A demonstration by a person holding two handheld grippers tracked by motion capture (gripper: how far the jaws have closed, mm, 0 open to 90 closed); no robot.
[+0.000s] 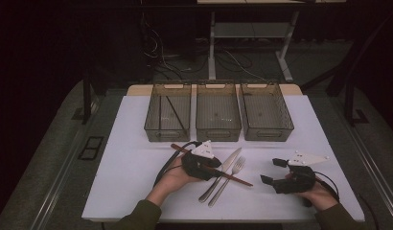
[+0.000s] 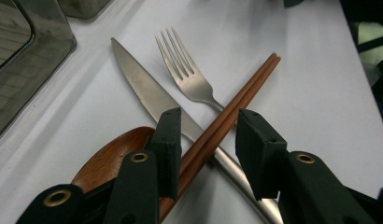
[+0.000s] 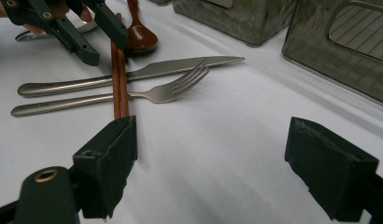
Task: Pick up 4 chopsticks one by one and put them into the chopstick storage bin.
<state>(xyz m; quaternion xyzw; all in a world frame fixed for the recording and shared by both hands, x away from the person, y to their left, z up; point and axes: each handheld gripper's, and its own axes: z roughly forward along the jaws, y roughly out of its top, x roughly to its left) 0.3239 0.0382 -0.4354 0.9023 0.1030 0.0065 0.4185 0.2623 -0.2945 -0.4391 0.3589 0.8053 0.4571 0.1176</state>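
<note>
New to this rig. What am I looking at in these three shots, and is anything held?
No robot: a person holds a two-jaw tool in each hand. The high view looks down on the table; the other two cameras ride on the tools.

On the table: three bins, a knife, a fork, a wooden spoon and chopsticks lying across the cutlery.

The left tool has its jaws around the chopsticks but parted, not clamping. The right tool is wide open and holds nothing.

Before you stands a white rectangular table [image 1: 132, 177]. Along its far edge sit three smoky translucent plastic bins [image 1: 218, 111] side by side. Nearer you lie a steel knife [image 1: 223, 171], a steel fork [image 1: 229, 178], a pair of brown wooden chopsticks [image 1: 233, 179] crossing both, and a brown wooden spoon [image 2: 110, 158].
</note>
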